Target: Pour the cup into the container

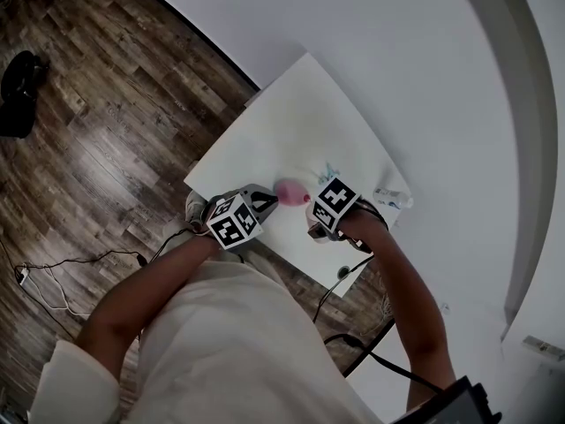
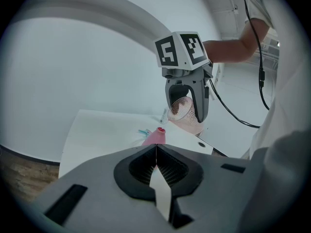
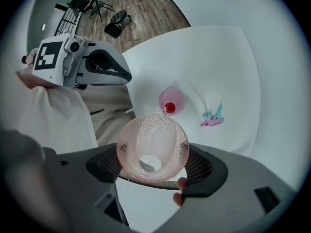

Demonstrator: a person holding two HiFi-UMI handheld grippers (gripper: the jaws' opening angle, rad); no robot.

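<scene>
The cup (image 3: 152, 144), pink and dimpled, is clamped between the fingers of the right gripper (image 3: 155, 169) and tipped over the pink container (image 3: 171, 102), which stands on the white desk (image 3: 218, 57) just beside a small blue-and-pink clip (image 3: 213, 118). What looks like a thin thread runs from the cup's far rim toward the red mouth, though it is too fine to be sure. The left gripper (image 2: 155, 154) hovers near the container with its fingers together on nothing. That mouth is narrow, so a slight drift or steeper tilt would likely spill onto the desk; the unsteadied container could also tip if bumped.
</scene>
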